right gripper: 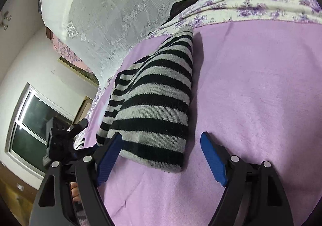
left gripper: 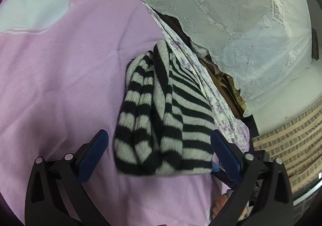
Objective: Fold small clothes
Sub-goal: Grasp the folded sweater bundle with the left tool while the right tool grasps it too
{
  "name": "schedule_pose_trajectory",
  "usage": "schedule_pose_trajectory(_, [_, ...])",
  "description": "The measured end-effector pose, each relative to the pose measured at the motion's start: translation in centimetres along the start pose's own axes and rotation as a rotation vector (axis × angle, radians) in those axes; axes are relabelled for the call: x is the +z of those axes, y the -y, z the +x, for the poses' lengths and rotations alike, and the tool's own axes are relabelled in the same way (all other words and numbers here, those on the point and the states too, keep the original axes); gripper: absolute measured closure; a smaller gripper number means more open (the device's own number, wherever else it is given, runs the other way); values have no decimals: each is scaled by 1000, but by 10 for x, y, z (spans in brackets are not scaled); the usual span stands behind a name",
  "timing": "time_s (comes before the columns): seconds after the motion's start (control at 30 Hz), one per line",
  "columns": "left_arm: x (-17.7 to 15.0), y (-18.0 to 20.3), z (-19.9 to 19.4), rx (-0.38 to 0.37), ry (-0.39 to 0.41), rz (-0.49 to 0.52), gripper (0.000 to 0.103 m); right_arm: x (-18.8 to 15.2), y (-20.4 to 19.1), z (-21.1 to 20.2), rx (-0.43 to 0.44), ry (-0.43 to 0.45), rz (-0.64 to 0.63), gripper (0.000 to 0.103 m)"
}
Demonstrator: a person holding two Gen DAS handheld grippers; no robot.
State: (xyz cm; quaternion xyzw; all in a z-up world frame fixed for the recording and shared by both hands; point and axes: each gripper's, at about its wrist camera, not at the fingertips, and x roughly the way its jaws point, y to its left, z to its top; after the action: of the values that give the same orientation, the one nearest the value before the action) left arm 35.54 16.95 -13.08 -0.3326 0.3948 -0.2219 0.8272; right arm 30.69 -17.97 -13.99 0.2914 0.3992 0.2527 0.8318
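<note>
Striped knit garment folded on pink sheet; no readable labels. L gripper + R gripper spread wide, empty.

Left gripper and right gripper both spread wide, angled downward.

Left wrist: I look down close, sweater ahead, right.
Right wrist: close, tilted down, sweater ahead, left.
Shared: sweater, pink sheet.

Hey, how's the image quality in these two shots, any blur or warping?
Left wrist view: striped sweater slightly motion-blurred, pink sheet soft, edges fisheye-curved. Right wrist view: sharper knit; window frame bowed, sweater casting a shadow on the sheet.
</note>
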Motion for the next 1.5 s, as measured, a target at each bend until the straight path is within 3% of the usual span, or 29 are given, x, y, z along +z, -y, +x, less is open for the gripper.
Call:
schedule_pose_trajectory(0.13, [10, 5, 21, -17, -60, 34, 5, 10, 5, 8, 34, -20, 32, 22])
schedule_pose_trajectory(0.4, [28, 17, 62, 71, -129, 131, 4, 44, 12, 38, 44, -52, 68, 22])
schedule_pose_trajectory(0.63, [38, 21, 76, 39, -173, 170, 4, 78, 7, 78, 23, -55, 55, 20])
schedule_pose_trajectory(0.8, [39, 24, 84, 44, -199, 192, 4, 79, -9, 91, -17, -61, -46, 8])
schedule_pose_trajectory(0.9, [35, 28, 85, 56, -196, 217, 5, 79, -5, 88, 9, -58, -31, 9])
schedule_pose_trajectory(1.03, [32, 30, 80, -30, -191, 194, 5, 78, -3, 84, 32, -54, -15, 10])
schedule_pose_trajectory(1.13, [34, 32, 86, -51, -200, 191, 5, 77, 0, 80, 57, -44, 4, 12])
schedule_pose_trajectory(1.2, [38, 31, 93, -31, -202, 193, 5, 80, 1, 83, 73, -44, 11, 12])
schedule_pose_trajectory(1.3, [47, 32, 107, 58, -200, 221, 5, 80, -4, 92, 20, -60, -33, 12])
schedule_pose_trajectory(1.43, [40, 33, 104, 47, -222, 247, 5, 77, -8, 94, -3, -67, -66, 15])
schedule_pose_trajectory(1.5, [35, 37, 103, 68, -210, 270, 5, 75, -9, 92, -17, -49, -76, 20])
